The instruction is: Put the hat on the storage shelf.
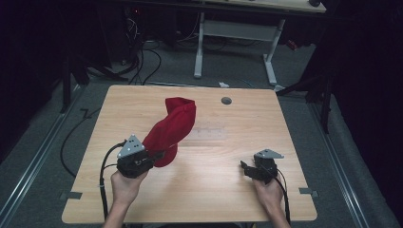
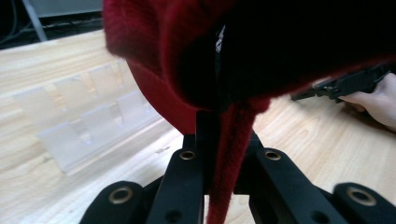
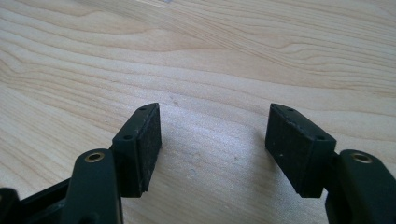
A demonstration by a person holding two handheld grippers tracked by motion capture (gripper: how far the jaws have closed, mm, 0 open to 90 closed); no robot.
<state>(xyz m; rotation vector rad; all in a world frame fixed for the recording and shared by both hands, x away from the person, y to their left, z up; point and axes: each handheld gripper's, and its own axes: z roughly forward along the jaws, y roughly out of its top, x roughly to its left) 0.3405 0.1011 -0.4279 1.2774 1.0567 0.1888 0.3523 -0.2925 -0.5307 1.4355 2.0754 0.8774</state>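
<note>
Right now the left gripper (image 1: 159,154) is pinching the rim of a red knit hat (image 1: 172,127), its jaws closed tight on the folded fabric, as the left gripper view is showing with the cloth (image 2: 231,154) running down between them. From that grip the hat is rising and leaning away toward the far right, its long axis slanting up over the middle of the table (image 1: 209,190). A clear plastic rack (image 2: 88,126) is lying flat just beyond it. Well apart at the near right, the right gripper (image 3: 213,142) is resting low with its jaws spread wide and holding nothing, so the left hand is by far the nearer one.
</note>
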